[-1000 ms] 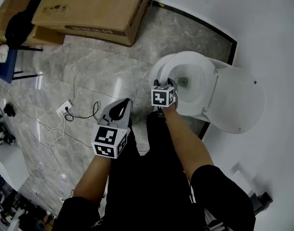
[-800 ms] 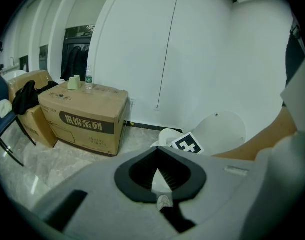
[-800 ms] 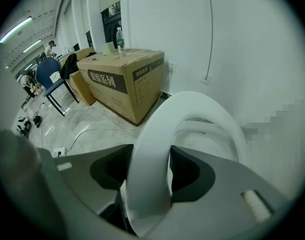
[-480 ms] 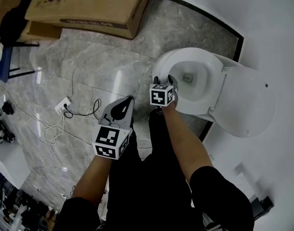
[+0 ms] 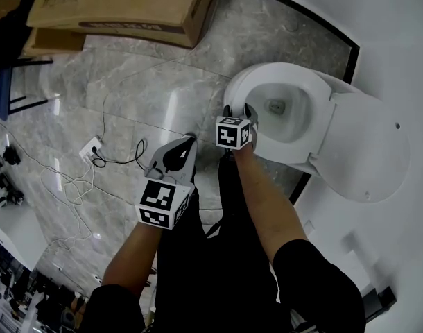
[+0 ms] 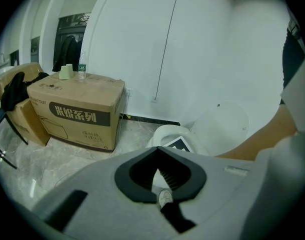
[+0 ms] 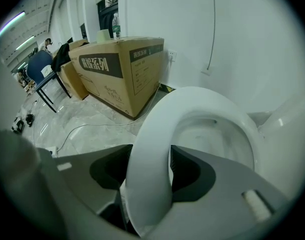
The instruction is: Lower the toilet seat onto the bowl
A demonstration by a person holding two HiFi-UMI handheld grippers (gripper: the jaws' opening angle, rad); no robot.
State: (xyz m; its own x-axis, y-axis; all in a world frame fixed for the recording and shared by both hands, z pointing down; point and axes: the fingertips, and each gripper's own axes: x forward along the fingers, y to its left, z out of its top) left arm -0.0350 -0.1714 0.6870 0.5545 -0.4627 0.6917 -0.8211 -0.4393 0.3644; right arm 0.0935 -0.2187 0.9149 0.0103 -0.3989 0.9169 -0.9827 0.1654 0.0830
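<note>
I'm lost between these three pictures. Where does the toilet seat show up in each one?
Head view: the toilet seat lies upper right of centre, its near edge between the right gripper's jaws.
Left gripper view: it is a small white ring just right of centre.
Right gripper view: it fills the centre, clamped between the jaws.
Shared landmark: the cardboard box with the dark printed band.

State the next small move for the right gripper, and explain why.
Probably ease the right gripper slightly lower without letting go: the toilet seat is clamped between its jaws over the bowl, and whether it rests on the rim cannot be told. The left gripper is shut and empty.
</note>
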